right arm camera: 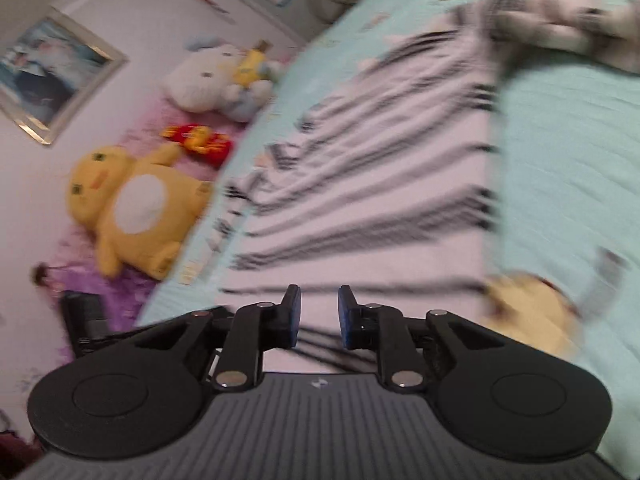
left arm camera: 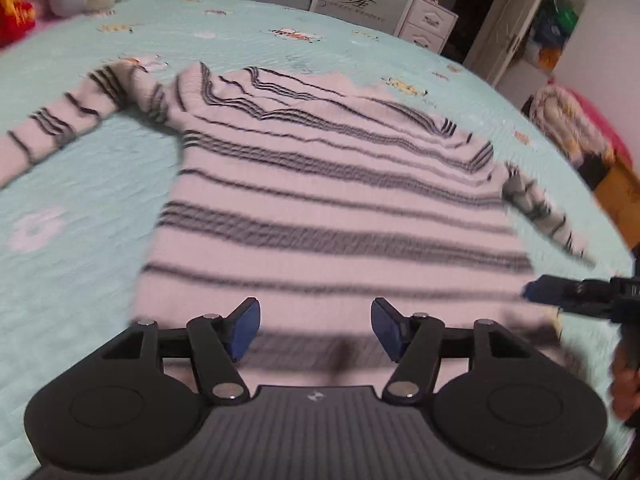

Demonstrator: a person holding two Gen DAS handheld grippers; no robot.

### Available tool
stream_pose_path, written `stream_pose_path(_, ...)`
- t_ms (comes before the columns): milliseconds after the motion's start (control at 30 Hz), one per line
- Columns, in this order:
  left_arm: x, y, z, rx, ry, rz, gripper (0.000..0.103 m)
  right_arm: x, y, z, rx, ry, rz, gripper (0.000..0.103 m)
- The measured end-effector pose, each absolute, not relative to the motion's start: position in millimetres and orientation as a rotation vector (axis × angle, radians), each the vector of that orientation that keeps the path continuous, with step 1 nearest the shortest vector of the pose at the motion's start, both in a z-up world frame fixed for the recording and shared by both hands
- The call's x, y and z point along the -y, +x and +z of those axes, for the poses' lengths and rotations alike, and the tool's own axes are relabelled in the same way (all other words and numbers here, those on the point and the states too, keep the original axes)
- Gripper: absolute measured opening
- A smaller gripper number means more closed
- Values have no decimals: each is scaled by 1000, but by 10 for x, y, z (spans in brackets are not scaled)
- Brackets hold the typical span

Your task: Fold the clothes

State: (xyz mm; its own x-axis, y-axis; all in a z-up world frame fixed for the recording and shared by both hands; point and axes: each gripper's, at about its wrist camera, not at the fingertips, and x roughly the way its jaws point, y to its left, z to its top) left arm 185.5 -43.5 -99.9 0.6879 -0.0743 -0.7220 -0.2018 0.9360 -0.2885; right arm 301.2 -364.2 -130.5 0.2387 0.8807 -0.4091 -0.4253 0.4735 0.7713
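Just ahead of both grippers' parted, empty fingers, left gripper (left arm camera: pixel 315 330) and right gripper (right arm camera: pixel 319 316), lies the white knit sweater with dark stripes (left arm camera: pixel 320 208), flat and unfolded; I'd guess grabbing the hem comes next.

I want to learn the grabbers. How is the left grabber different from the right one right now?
The left gripper has its fingers spread wide; the right gripper has only a narrow gap. The left looks straight up the striped sweater from its hem; the right looks across it at a tilt. Both are black with blue pads and hold nothing.
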Motion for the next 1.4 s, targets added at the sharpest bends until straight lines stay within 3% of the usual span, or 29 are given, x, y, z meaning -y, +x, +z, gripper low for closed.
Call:
stream_pose_path(100, 315, 2144, -1090, -841, -444, 121, 65, 3400, 3328, -1424, -971, 557, 915, 42)
stream_pose_path(133, 243, 2215, -1117, -857, -482, 142, 65, 3367, 3439, -1501, -1004, 546, 849, 41)
stream_pose_path(167, 169, 2284, -1141, -872, -522, 161, 64, 3360, 3535, -1564, -1037, 556, 779, 9)
stream_pose_path(200, 83, 2330, -1135, -875, -579, 161, 64, 3366, 3619, -1597, -1059, 583, 729, 6)
stream_pose_path(333, -66, 2551, -923, -817, -551, 163, 65, 3286, 3766, -1368, -948, 610, 706, 25)
stream_pose_path(433, -126, 2868, -754, -784, -472, 195, 66, 3024, 3998, -1287, -906, 684, 715, 25)
stream_pose_path(567, -277, 3363, -554, -715, -404, 237, 70, 2555, 4431, -1262, -893, 779, 657, 42)
stream_pose_path(633, -382, 3640, -519, -680, -334, 269, 75, 2337, 4643, -1323, -875, 760, 652, 43)
stream_pose_path(733, -602, 4039, -578, -646, -256, 276, 75, 2163, 4846, -1636, -810, 707, 732, 43)
stream_pose_path(800, -758, 4271, -642, -643, -252, 245, 75, 2207, 4859, -1883, -726, 706, 824, 35)
stream_pose_path(833, -832, 4391, -681, -645, -256, 228, 75, 2278, 4901, -1882, -722, 775, 868, 41)
stream_pose_path(867, -900, 4508, -726, -648, -268, 207, 75, 2327, 4947, -1890, -701, 816, 933, 57)
stream_pose_path(900, -965, 4630, -774, -655, -277, 181, 75, 2343, 4986, -1922, -698, 837, 968, 58)
stream_pose_path(933, -1002, 4742, -815, -663, -270, 161, 75, 2333, 5026, -1945, -720, 845, 968, 53)
stream_pose_path(1400, -506, 5470, -1115, -758, 69, -35, 75, 2259, 4985, -1915, -741, 811, 1021, 58)
